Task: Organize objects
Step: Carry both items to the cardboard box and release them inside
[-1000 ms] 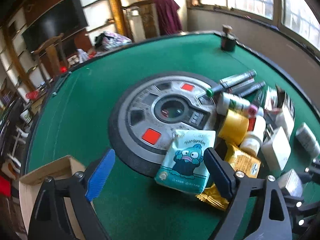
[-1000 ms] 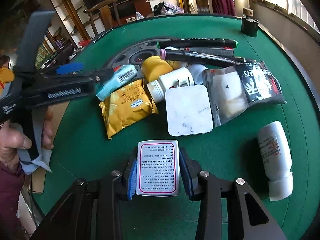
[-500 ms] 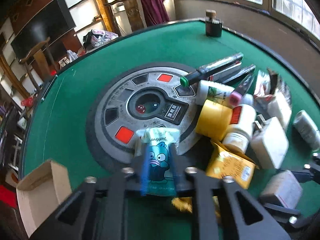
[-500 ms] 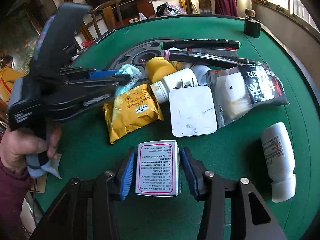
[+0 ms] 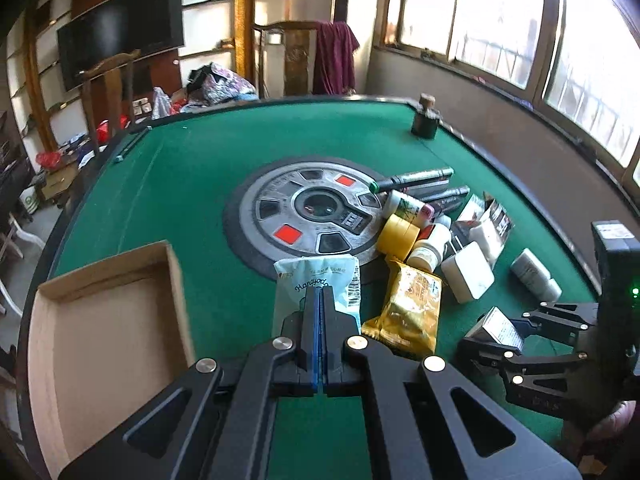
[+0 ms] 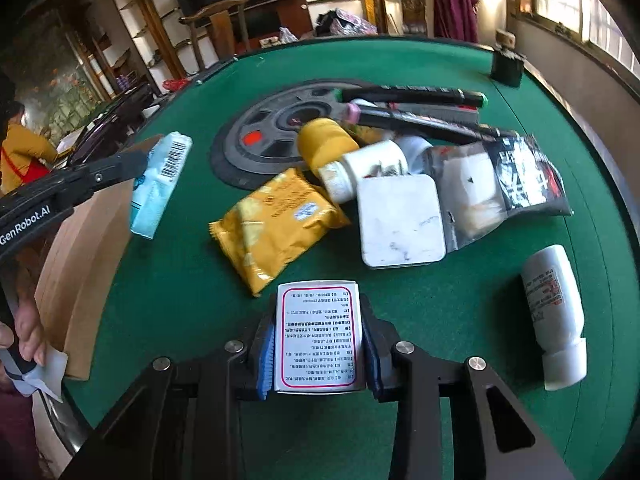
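My left gripper [image 5: 320, 308] is shut on a light blue cartoon packet [image 5: 316, 276] and holds it above the green felt, beside the open cardboard box [image 5: 108, 320]. The right wrist view shows the same packet [image 6: 160, 188] hanging from the left gripper [image 6: 134, 166] at the left, over the cardboard box [image 6: 80, 260]. A small white box with a pink border [image 6: 318, 336] sits between the blue pads of my right gripper [image 6: 319, 320]. Its jaws are closing and both pads touch the box's sides. The left wrist view shows the right gripper [image 5: 500, 328] low at the right.
A pile lies on the green table [image 5: 180, 184]: a yellow packet [image 6: 272, 224], a white square charger [image 6: 400, 220], a yellow tape roll [image 6: 326, 144], white bottles [image 6: 554, 316], dark markers [image 6: 416, 96] and a black-and-clear bag [image 6: 520, 176]. A round grey hub [image 5: 316, 208] is in the centre. A person [image 6: 24, 152] sits far left.
The left jaws shut on the blue packet, then lifted it off the pile and carried it left to the cardboard box. The right jaws widened slightly, then narrowed on the white box.
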Motion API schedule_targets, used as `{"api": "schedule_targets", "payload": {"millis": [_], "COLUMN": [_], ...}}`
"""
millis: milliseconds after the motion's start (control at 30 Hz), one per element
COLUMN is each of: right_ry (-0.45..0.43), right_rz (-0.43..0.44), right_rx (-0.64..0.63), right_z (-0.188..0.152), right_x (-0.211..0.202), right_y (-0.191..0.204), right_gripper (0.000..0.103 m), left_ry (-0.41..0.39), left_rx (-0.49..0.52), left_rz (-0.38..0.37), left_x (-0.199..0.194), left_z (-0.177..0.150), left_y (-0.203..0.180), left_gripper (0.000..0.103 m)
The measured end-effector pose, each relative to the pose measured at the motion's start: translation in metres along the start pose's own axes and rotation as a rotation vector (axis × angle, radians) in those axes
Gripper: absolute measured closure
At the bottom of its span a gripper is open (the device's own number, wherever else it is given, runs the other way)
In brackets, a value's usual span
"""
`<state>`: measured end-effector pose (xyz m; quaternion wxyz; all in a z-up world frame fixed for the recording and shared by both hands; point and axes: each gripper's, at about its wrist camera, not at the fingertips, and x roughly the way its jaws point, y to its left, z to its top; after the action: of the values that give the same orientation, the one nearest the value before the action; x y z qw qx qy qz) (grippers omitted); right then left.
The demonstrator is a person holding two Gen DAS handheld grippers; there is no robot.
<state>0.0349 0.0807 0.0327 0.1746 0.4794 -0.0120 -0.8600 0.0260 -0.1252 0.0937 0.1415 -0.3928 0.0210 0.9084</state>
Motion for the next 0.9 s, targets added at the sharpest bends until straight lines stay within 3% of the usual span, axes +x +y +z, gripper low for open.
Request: {"api": "schedule_targets", "payload": {"millis": [300, 467, 567, 767, 900], "right_ry": [-0.046, -0.048, -0.032, 0.022, 0.07], "right_rz": [0.09, 0.161, 0.248, 0.357, 0.32], "right_rx": [-0.026, -0.088, -0.083, -0.059, -0.036], "right_z": [0.005, 0.03, 0.05, 0.104, 0.133], "right_x": [-0.035, -0.044, -0.041, -0.005, 0.045], "right_y": [0.023, 0.064, 0.088, 0.148, 0.183], "right_gripper": [0.065, 0.065, 0.065, 0.064, 0.064], "left_ry": [-0.092, -0.102, -0.097, -0.061, -0.014], "left_rx": [-0.054, -0.09, -0.115, -0.172, -0.208], "left_rz": [0.021, 0.081, 0.116, 0.181, 0.22], "left_x": [-0.061, -0.079, -0.081, -0.07, -0.044], "left_z": [-0.013, -0.014, -0.015, -0.014, -0.015], "left_y": [0.027, 0.057, 0.076, 0.118, 0.146], "left_gripper": [0.103, 0.103, 0.103, 0.103, 0.103]}}
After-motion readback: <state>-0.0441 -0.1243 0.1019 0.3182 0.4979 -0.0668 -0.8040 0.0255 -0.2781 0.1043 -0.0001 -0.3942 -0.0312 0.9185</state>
